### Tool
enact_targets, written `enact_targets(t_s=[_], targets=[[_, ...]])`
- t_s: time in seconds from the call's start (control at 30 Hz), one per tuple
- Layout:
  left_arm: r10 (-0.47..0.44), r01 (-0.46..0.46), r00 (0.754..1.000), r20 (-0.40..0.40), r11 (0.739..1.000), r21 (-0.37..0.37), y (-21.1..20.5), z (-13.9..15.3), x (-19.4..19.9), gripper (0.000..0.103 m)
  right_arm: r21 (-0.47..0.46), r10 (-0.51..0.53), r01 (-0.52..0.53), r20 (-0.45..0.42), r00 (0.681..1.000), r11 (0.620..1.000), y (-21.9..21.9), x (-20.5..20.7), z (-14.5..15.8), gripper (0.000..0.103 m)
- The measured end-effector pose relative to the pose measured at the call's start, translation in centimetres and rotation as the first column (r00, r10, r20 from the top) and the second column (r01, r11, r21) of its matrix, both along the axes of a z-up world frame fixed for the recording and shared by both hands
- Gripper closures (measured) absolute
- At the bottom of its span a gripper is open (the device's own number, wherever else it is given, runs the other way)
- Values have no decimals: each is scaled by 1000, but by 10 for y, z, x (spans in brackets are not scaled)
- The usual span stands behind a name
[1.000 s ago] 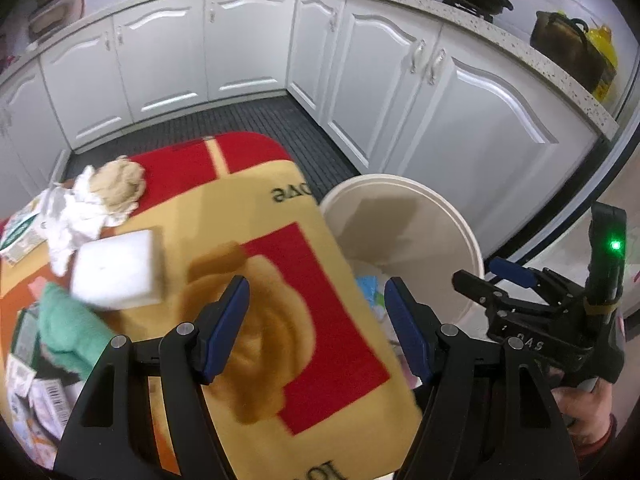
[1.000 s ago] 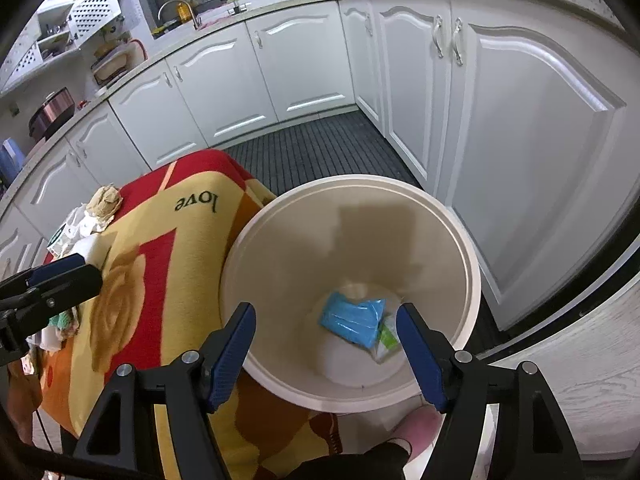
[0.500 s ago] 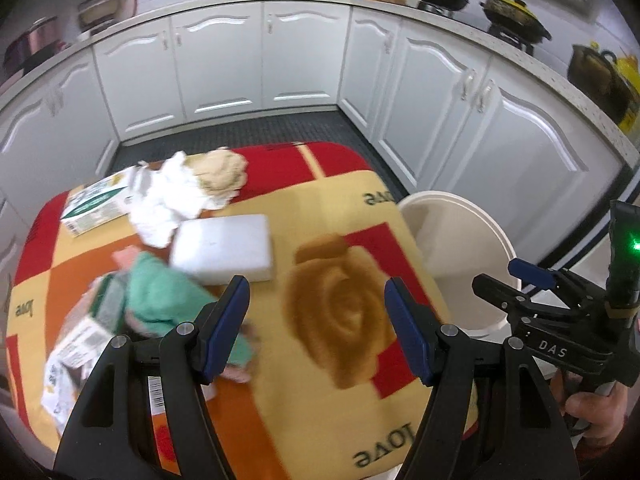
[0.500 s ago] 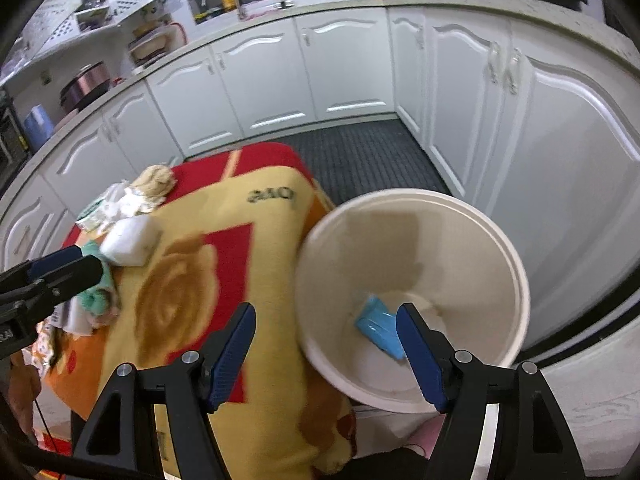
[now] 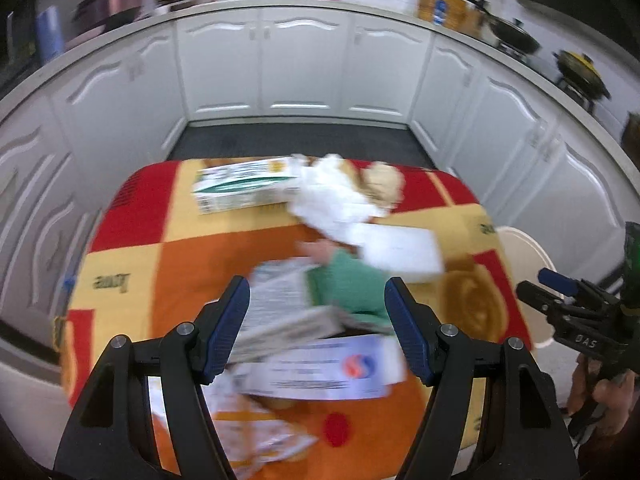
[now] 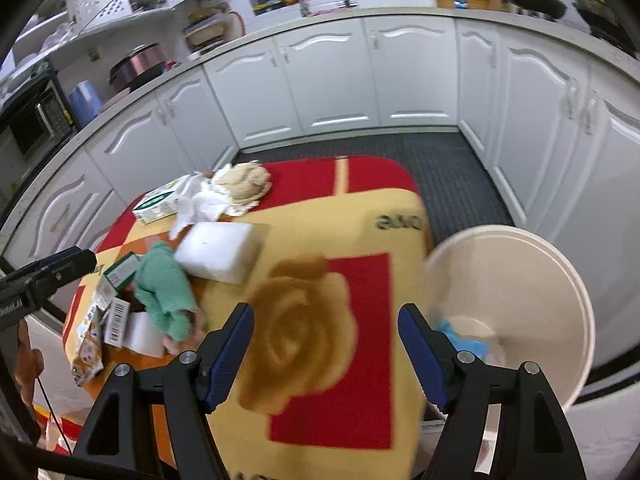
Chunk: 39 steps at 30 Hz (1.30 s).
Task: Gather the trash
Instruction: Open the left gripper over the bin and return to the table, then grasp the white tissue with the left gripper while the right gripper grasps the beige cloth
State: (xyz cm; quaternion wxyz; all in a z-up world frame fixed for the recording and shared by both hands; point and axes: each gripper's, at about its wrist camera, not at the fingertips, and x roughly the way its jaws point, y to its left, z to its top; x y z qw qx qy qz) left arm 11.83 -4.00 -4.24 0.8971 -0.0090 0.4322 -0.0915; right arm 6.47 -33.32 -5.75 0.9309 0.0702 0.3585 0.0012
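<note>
Trash lies piled on the blanket-covered table [image 5: 192,264]: a green-and-white carton [image 5: 244,190], crumpled white tissue [image 5: 336,200], a brown paper wad [image 5: 382,184], a white block [image 5: 400,248], a green cloth [image 5: 352,288] and flat printed boxes [image 5: 328,368]. My left gripper [image 5: 318,320] hangs open above the boxes and cloth, nothing between its pads. My right gripper [image 6: 326,340] is open and empty over the blanket's rose pattern, left of the cream bin [image 6: 560,264]. A blue packet [image 6: 460,336] lies inside the bin. The white block [image 6: 220,252] and green cloth [image 6: 164,292] lie ahead to its left.
White kitchen cabinets [image 6: 340,80] ring the table, with dark floor mat [image 6: 440,152] between. The bin [image 5: 520,248] stands at the table's right edge. A crumpled wrapper [image 6: 88,352] lies at the table's left edge. The left gripper [image 6: 60,268] shows at the left border.
Both grippers swung left, away from the bin. The left now hangs over the trash pile; the right left the bin's mouth for the blanket. Both stayed open and empty.
</note>
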Motion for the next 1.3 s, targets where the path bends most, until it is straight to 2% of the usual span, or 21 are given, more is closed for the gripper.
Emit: enact_targets(t_s=[0.13, 0.3, 0.43, 0.57, 0.73, 0.77, 0.8, 0.83, 0.97, 1.07, 1.2, 1.3], targets=[[58, -59, 998, -26, 998, -17, 35, -4, 6, 34, -26, 37, -36, 5, 999, 999, 19, 18, 4, 31], [77, -78, 996, -37, 996, -43, 50, -5, 13, 34, -10, 82, -82, 29, 996, 997, 34, 50, 13, 31], [71, -74, 997, -41, 996, -57, 51, -4, 22, 34, -28, 93, -92, 27, 995, 995, 49, 89, 15, 31], [60, -62, 997, -49, 997, -47, 44, -4, 38, 34, -69, 108, -107, 1, 994, 992, 61, 133, 13, 36], [59, -63, 996, -72, 997, -53, 33, -6, 65, 34, -84, 102, -108, -70, 992, 991, 63, 196, -3, 37], [58, -62, 995, -81, 996, -56, 31, -7, 69, 34, -77, 107, -113, -83, 991, 991, 63, 204, -7, 42], [56, -63, 994, -98, 996, -64, 27, -9, 79, 34, -52, 125, -131, -107, 986, 990, 62, 212, -13, 64], [56, -64, 993, -107, 995, -71, 24, -11, 84, 34, -13, 144, -147, -132, 981, 989, 60, 217, -18, 79], [43, -58, 987, -153, 994, -92, 3, -21, 112, 34, 40, 149, -146, -71, 986, 988, 45, 198, -12, 80], [38, -53, 981, -192, 996, -72, -19, -31, 132, 34, 82, 139, -137, -14, 990, 987, 26, 169, 0, 81], [55, -60, 969, -242, 998, -13, -46, -45, 157, 34, 38, 141, -143, 42, 989, 989, 10, 125, 13, 81], [95, -85, 958, -271, 995, 49, -60, -58, 172, 34, 40, 137, -139, 61, 989, 989, -3, 101, 16, 81]])
